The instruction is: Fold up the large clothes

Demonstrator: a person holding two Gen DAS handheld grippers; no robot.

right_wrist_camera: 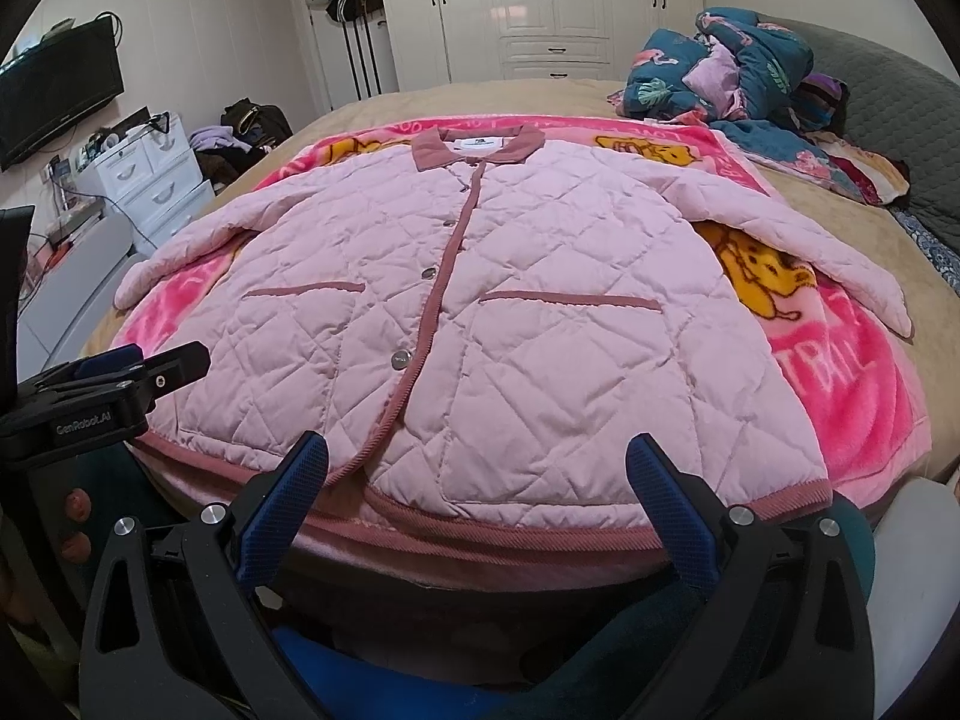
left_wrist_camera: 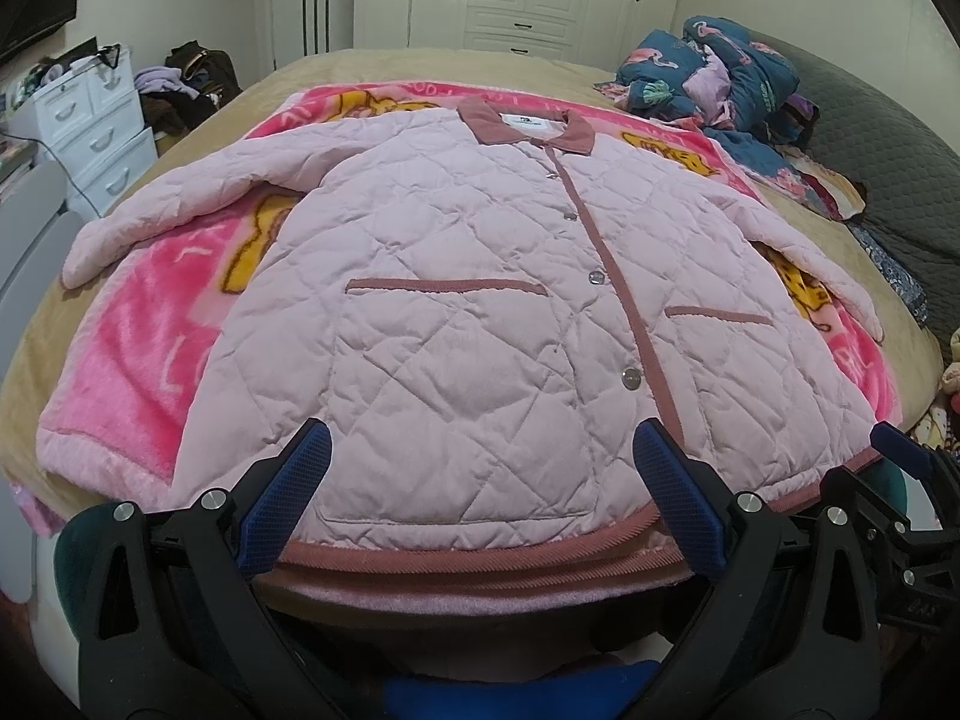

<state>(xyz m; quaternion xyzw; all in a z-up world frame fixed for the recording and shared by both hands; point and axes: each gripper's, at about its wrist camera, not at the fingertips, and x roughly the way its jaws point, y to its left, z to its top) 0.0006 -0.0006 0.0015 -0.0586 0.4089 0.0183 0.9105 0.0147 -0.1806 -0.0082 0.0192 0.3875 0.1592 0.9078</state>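
Observation:
A pale pink quilted jacket (left_wrist_camera: 456,312) with dusty-rose collar, placket and hem lies flat, face up and buttoned, on a pink cartoon blanket (left_wrist_camera: 150,348); both sleeves are spread out to the sides. It also shows in the right wrist view (right_wrist_camera: 510,330). My left gripper (left_wrist_camera: 480,504) is open and empty, its blue-padded fingers hovering at the jacket's near hem, left half. My right gripper (right_wrist_camera: 480,510) is open and empty at the near hem, right half. The right gripper also shows at the right edge of the left wrist view (left_wrist_camera: 900,468), and the left gripper at the left of the right wrist view (right_wrist_camera: 138,366).
The blanket lies on a tan bed cover (right_wrist_camera: 420,102). A crumpled blue floral quilt (right_wrist_camera: 744,66) and a grey headboard cushion (right_wrist_camera: 900,120) sit at the far right. White drawers (right_wrist_camera: 150,180), a clothes pile (right_wrist_camera: 240,132) and a TV (right_wrist_camera: 54,96) stand left; wardrobes (right_wrist_camera: 552,6) behind.

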